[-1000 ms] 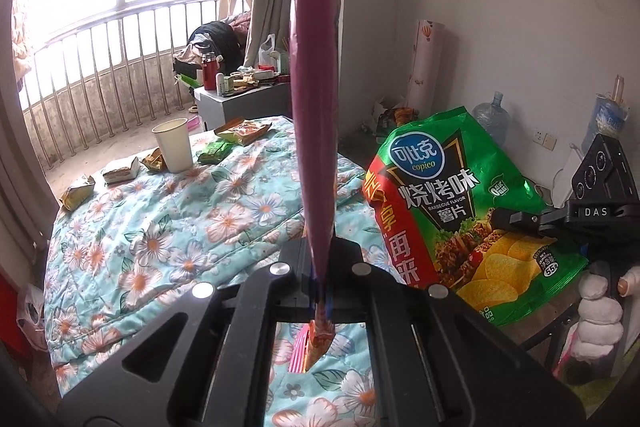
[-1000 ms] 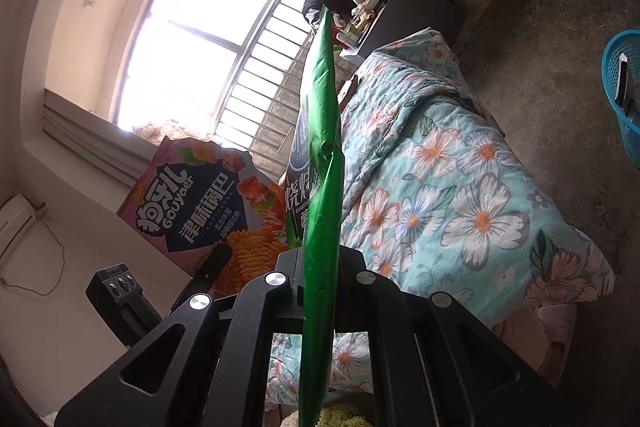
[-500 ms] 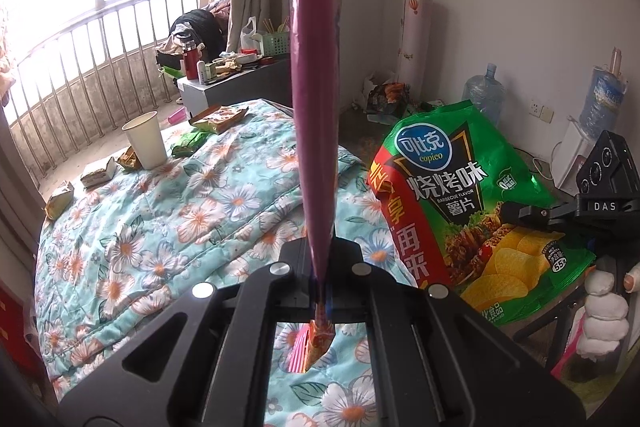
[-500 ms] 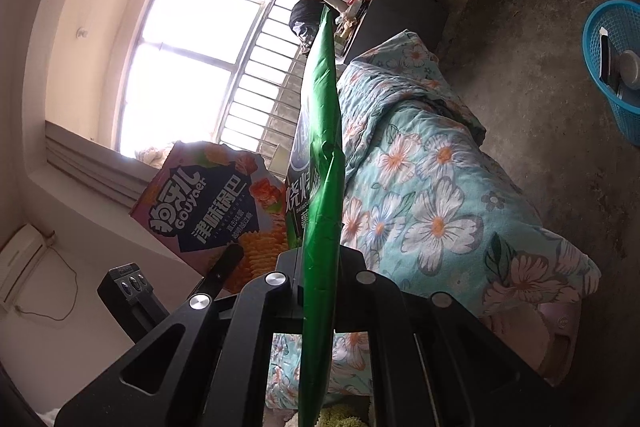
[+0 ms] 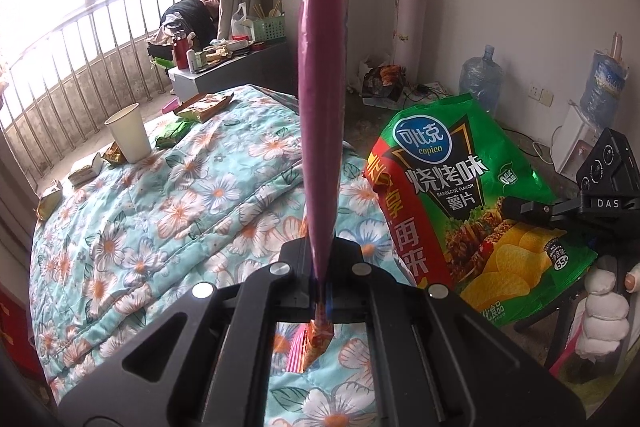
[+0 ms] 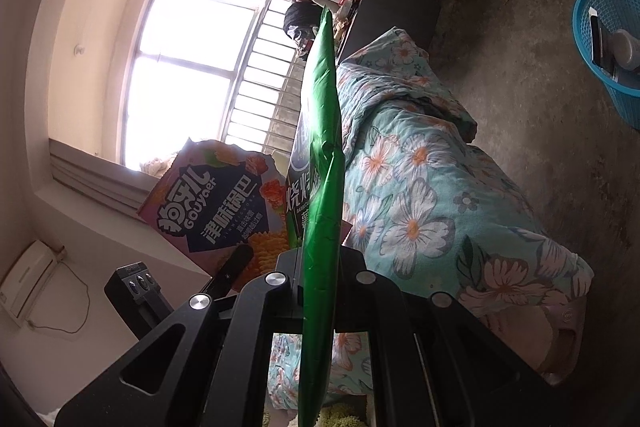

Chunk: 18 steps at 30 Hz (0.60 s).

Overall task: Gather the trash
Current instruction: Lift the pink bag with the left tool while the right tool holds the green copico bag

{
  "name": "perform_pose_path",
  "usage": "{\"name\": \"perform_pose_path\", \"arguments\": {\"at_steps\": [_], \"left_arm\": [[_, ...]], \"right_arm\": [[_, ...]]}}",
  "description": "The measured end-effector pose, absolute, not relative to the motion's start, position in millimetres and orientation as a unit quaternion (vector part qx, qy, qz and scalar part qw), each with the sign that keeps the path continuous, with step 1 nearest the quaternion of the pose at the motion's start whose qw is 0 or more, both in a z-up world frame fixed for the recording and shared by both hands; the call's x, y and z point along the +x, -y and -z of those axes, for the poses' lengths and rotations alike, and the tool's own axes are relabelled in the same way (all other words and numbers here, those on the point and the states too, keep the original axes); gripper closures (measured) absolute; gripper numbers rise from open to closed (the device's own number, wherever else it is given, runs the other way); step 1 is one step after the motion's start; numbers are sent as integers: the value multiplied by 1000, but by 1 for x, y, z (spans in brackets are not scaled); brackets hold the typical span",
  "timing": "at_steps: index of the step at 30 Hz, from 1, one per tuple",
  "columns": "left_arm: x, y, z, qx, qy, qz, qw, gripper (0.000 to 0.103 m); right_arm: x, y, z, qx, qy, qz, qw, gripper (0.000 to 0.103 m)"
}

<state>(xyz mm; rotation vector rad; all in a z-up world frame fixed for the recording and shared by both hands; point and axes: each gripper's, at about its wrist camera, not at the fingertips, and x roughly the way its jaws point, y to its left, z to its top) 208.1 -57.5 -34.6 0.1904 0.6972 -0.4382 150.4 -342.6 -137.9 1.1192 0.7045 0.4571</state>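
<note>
My left gripper (image 5: 320, 269) is shut on a purple-pink snack bag (image 5: 322, 107), seen edge-on and held upright above the flowered quilt (image 5: 192, 211). The same bag shows face-on in the right wrist view (image 6: 218, 207). My right gripper (image 6: 320, 287) is shut on a green chip bag (image 6: 322, 187), edge-on; its printed face shows in the left wrist view (image 5: 460, 195), right of my left gripper. A blue basket (image 6: 608, 51) holding some items stands on the floor at the right.
On the quilt's far side stand a paper cup (image 5: 128, 133) and several wrappers (image 5: 202, 107) and small cartons (image 5: 86, 169). A grey cabinet (image 5: 224, 71) with clutter is behind. Water jugs (image 5: 480, 75) stand by the wall. A pink slipper (image 6: 560, 335) lies beside the bed.
Both grippers have swung away from the bed with their bags still held. The blue basket has come further into the right wrist view.
</note>
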Motion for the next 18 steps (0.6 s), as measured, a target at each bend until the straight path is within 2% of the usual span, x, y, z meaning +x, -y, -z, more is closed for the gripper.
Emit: {"name": "perform_pose_path", "arguments": {"at_steps": [15, 18], "left_arm": [[207, 60, 45, 77, -376, 218, 897, 100], [211, 57, 51, 61, -396, 220, 890, 95]], "right_arm": [[155, 337, 136, 517, -332, -220, 757, 97], [156, 338, 136, 517, -333, -220, 757, 97]]}}
